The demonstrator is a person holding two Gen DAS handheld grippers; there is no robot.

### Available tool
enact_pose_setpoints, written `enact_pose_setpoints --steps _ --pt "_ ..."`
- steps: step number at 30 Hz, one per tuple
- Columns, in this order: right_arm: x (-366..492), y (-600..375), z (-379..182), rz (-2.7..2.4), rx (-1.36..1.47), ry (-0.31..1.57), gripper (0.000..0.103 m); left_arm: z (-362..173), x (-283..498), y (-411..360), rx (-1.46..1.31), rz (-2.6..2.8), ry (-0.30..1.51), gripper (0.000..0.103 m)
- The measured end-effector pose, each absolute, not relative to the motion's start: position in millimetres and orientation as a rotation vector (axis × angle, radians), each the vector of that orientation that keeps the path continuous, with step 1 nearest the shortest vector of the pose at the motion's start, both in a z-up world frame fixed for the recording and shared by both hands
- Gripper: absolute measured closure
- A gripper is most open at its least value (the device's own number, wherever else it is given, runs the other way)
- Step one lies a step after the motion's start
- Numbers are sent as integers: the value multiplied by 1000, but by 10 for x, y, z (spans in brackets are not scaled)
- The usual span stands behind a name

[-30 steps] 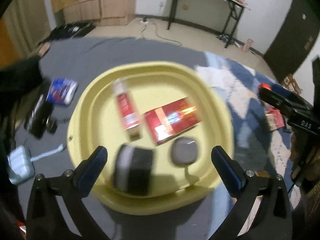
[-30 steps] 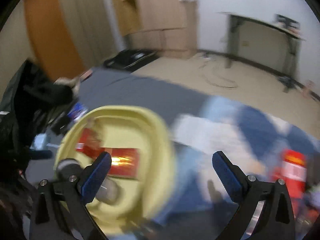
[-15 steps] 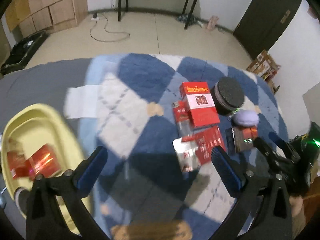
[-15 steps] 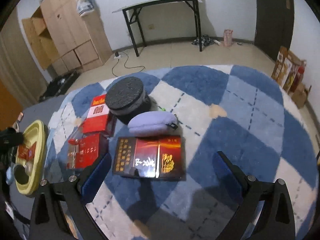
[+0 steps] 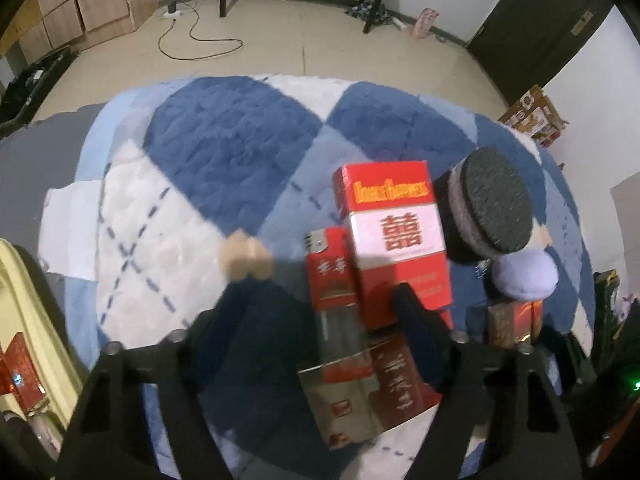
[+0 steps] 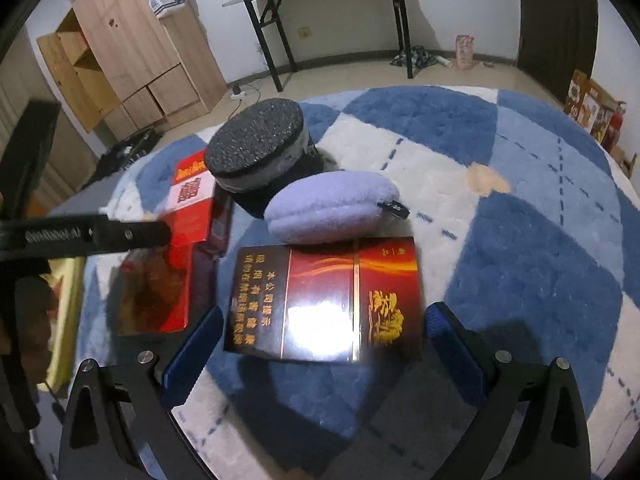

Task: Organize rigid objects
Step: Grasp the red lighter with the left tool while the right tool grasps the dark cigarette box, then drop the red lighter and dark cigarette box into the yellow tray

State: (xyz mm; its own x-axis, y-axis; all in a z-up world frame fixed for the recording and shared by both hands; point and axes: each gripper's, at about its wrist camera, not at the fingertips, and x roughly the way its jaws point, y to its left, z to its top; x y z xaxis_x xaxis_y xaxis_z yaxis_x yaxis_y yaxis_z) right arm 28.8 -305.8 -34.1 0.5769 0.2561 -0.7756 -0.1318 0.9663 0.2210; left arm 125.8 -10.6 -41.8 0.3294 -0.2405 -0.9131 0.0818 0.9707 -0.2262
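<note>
My left gripper [image 5: 320,320] is open and low over the rug, its jaws on either side of a red lighter [image 5: 332,276] with a clear lower body. A red-and-white cigarette box [image 5: 396,236] lies just right of the lighter, and a dark red pack [image 5: 376,384] lies under it. My right gripper [image 6: 320,340] is open, its jaws on either side of a dark red cigarette carton [image 6: 324,300]. Behind the carton sit a lilac pouch [image 6: 332,208] and a black round tin [image 6: 260,152]. The yellow basin [image 5: 28,320] shows at the left edge.
The blue-and-white checked rug [image 5: 224,152] lies under the objects. A black folding table [image 6: 320,12] and wooden cabinets [image 6: 132,52] stand by the far wall. The left gripper's arm [image 6: 80,236] crosses the left of the right wrist view. Cardboard boxes [image 6: 588,104] stand at right.
My left gripper swung from over the yellow basin to the rug and came down around the lighter. My right gripper moved closer to the dark red carton.
</note>
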Motion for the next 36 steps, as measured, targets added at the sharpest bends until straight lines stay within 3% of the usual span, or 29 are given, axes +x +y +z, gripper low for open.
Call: enact_pose_setpoints --steps 2,5,16,19,24,36 --pt "287 -3039 -359 208 121 909 0 -398 1221 -95 -181 -243 1210 52" --pt "252 -3001 -383 197 76 879 0 -357 1145 -76 -182 -257 1201 69" --pt "197 -2907 -412 187 21 843 0 -526 1221 36 -128 -209 1247 70" --pt "191 -2912 -404 193 11 830 7 -537 1261 -1 -111 -210 1234 70" --pt "190 -2952 -388 206 12 813 10 -537 1249 8 -92 -208 1206 79" --pt "-129 -3160 -119 206 26 802 11 16 774 436 -143 -186 1075 79"
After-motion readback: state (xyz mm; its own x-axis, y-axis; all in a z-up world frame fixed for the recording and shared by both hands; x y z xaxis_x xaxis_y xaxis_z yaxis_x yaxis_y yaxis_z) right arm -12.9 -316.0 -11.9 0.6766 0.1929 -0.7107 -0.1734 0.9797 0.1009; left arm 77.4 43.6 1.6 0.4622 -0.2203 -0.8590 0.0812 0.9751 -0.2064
